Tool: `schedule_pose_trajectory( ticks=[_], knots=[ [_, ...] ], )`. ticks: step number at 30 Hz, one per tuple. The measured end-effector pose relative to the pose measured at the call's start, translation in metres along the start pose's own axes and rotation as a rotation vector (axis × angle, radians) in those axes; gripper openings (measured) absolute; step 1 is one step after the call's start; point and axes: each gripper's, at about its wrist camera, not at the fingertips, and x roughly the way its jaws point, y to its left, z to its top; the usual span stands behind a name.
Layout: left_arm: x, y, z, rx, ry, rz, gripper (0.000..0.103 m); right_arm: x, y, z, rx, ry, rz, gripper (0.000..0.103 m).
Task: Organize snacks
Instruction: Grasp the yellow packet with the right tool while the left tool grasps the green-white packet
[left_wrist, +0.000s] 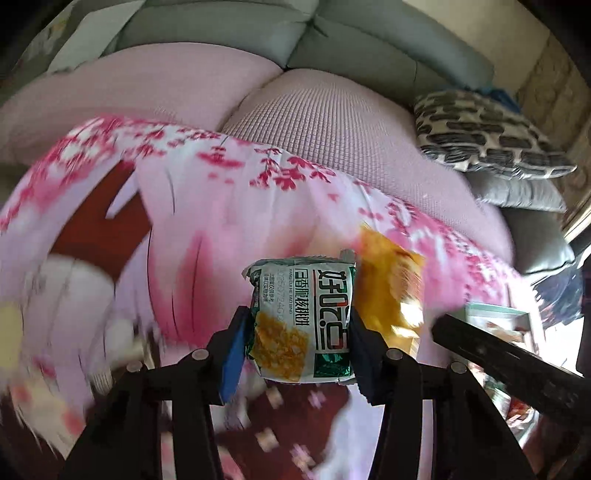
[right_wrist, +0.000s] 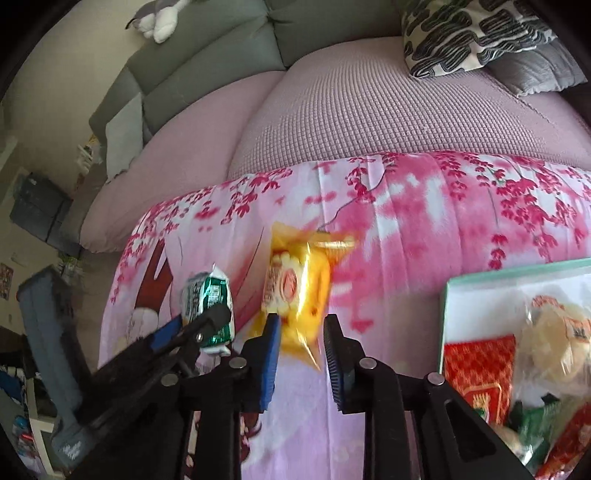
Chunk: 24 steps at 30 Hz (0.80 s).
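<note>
While the green packet (left_wrist: 301, 321) sits clamped between the blue pads of the left gripper (left_wrist: 295, 328), its printed face with the yellow snack picture is turned toward that gripper's camera and its lettering runs sideways. From the right wrist view the same green packet (right_wrist: 208, 306) shows at the left, held up above the cloth by the left gripper (right_wrist: 207, 321), whose black arms reach in from the lower left. Just beside it is the yellow packet (right_wrist: 299, 295), blurred, lying between the fingers of the right gripper (right_wrist: 301, 332); the left pad seems to touch its edge and the right pad stands a little off it, so the jaws are partly apart and I cannot tell whether they grip it. In the left wrist view the yellow packet (left_wrist: 388, 284) lies right behind the green one, and a black arm of the right gripper crosses the lower right corner. Under both packets spreads a pink cloth (right_wrist: 424, 221) printed with red blossoms, covering the surface. To the right on it stands a tray (right_wrist: 445, 314) with a pale green rim, holding a red packet (right_wrist: 476, 358), a clear bag (right_wrist: 554, 339) of pale snacks and other wrappers. Beyond the cloth is a sofa (right_wrist: 351, 110) with a mauve cover and grey back cushions, a patterned pillow (right_wrist: 469, 33) at its right end and a plush toy (right_wrist: 162, 18) on its back at the upper left.
</note>
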Motion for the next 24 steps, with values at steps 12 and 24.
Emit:
schedule_pose_trajectory(
  ticks=[12, 24],
  knots=[
    [-0.039, 0.009, -0.017, -0.097, -0.110, 0.075, 0.052, -0.014, -0.004, 0.010, 0.008, -0.019, -0.040, 0.058],
    [-0.035, 0.019, -0.019, -0.139, -0.106, 0.067, 0.052, 0.046, 0.003, 0.035, 0.047, 0.084, -0.033, 0.058]
  ],
)
